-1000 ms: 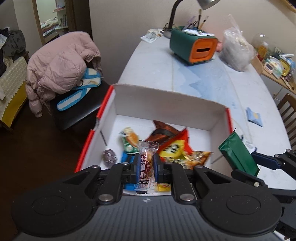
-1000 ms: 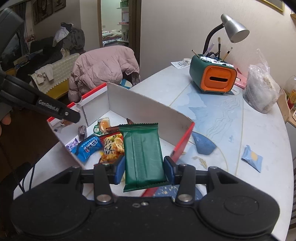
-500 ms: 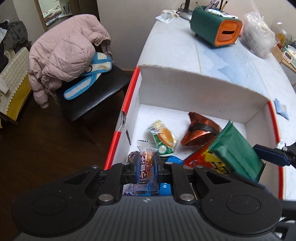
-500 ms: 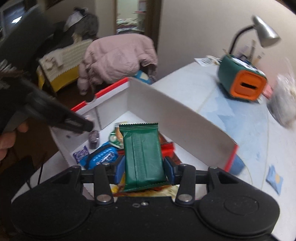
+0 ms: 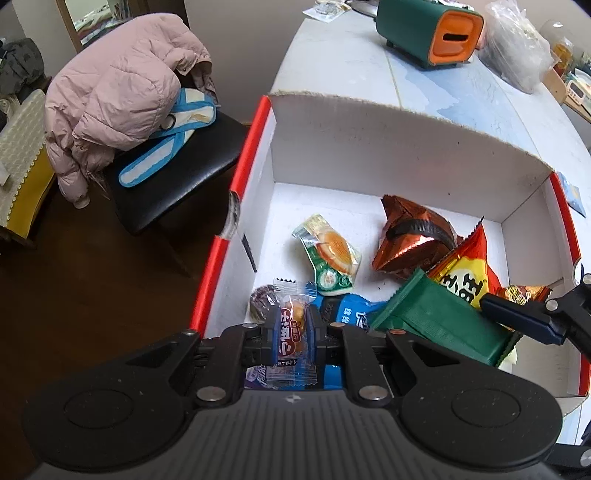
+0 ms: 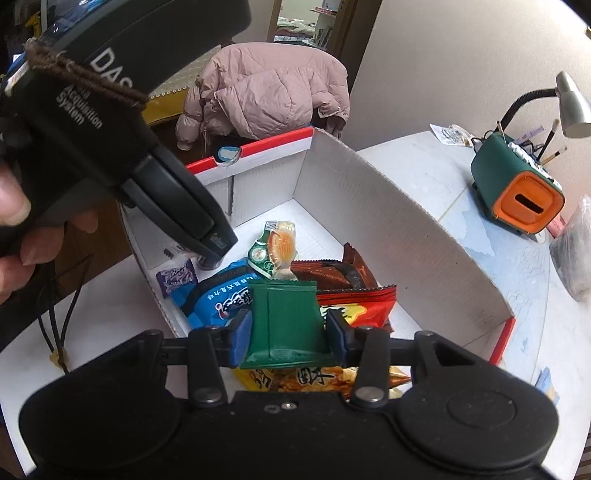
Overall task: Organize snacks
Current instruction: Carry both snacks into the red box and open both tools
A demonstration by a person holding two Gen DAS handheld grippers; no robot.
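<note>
A white cardboard box with red edges stands on the table and holds several snack packets. My left gripper is shut on a small clear-wrapped candy over the box's near left corner. My right gripper is shut on a green packet, which hangs over the box's near side; it also shows in the left wrist view. In the box lie a blue packet, a green-and-orange packet, a brown foil packet and a red-and-yellow packet.
A green and orange organizer and a clear bag stand at the table's far end, with a desk lamp. A small blue packet lies on the table right of the box. A chair with a pink jacket stands left.
Both grippers have moved forward and down over the box, each still holding its packet. The green packet now hangs low over the snacks inside.
</note>
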